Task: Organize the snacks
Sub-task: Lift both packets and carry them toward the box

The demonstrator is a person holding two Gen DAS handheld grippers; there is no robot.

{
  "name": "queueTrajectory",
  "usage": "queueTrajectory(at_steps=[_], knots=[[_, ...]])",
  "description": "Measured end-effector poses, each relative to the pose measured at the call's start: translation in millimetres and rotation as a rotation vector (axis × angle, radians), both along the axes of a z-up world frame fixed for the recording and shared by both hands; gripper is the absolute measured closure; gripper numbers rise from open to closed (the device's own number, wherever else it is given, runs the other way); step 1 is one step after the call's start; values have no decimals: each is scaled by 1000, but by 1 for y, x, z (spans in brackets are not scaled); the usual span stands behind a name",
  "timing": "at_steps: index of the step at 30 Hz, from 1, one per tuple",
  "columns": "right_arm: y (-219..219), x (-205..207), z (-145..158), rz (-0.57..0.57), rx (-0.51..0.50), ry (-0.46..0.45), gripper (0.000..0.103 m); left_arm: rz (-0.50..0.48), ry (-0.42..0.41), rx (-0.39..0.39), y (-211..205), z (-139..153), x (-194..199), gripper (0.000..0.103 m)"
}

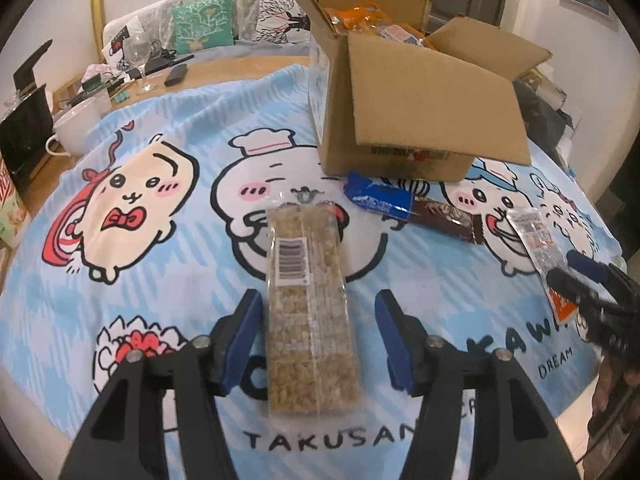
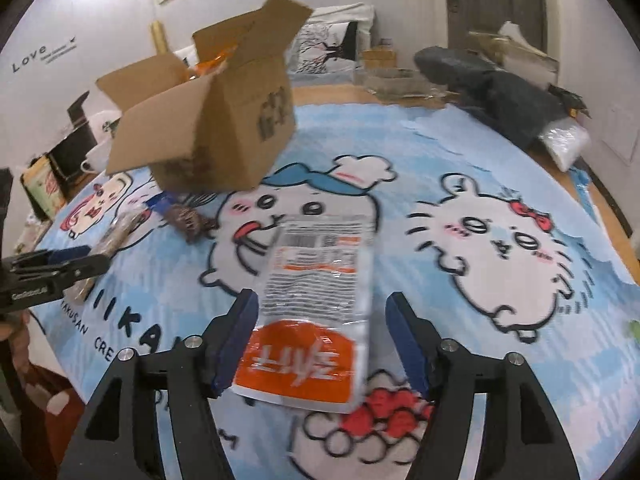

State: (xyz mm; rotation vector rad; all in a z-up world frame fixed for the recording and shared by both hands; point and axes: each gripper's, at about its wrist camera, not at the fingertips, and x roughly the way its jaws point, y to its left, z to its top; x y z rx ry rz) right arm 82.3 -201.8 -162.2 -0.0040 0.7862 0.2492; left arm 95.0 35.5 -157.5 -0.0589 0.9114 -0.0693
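A long puffed-grain bar (image 1: 310,320) in a clear wrapper lies flat on the blue cartoon cloth (image 1: 180,280). It sits between the pads of my left gripper (image 1: 318,298), which is open with a gap on both sides. A white and orange snack packet (image 2: 316,300) lies between the pads of my right gripper (image 2: 322,298), also open, with the right pad well clear of it. An open cardboard box (image 1: 400,112) holding orange bags stands behind. A blue packet (image 1: 378,198) and a brown bar (image 1: 444,216) lie in front of it.
A white mug (image 1: 78,126), a wine glass (image 1: 140,56) and a remote (image 1: 176,74) stand at the table's far left. Dark clothing (image 2: 500,92) and a plastic bag (image 2: 564,140) lie at the far right. A cushioned sofa (image 1: 204,24) sits behind the table.
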Motion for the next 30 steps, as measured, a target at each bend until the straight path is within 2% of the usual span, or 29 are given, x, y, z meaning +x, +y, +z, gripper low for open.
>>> queueTrajectory(at_steps=[3, 5, 7, 15, 18, 19, 20, 21, 24, 26, 28, 30], knots=[[14, 2, -2, 5, -54, -5, 29, 14, -13, 26, -2, -1, 4, 49], [23, 4, -4, 4, -117, -11, 29, 25, -20, 55, -2, -2, 6, 63], [25, 3, -4, 14, -113, -20, 39, 31, -23, 46, 1, -1, 5, 65], [21, -2, -2, 18, -99, -29, 40, 25, -28, 5, 10, 0, 0, 66], [16, -6, 8, 11, -65, -48, 52, 32, -37, 2, 12, 3, -3, 66], [15, -6, 10, 8, -65, -48, 88, 34, -44, -1, 14, 5, -5, 66], [14, -4, 12, 7, -60, -39, 98, 36, -49, -8, 14, 8, -6, 66], [12, -2, 12, 10, -48, -25, 95, 36, -54, -17, 16, 10, -7, 66], [10, 2, 5, -7, -55, 6, 95, 37, -55, -21, 17, 11, -8, 66], [6, 3, 3, -27, -15, 18, 90, 36, -45, -20, 15, 9, -7, 66], [8, 0, 6, -10, 35, 13, 55, 32, -40, -22, 15, 6, -6, 66], [20, -5, 9, 17, 19, -5, 43, 30, -40, -23, 14, 5, -6, 66]])
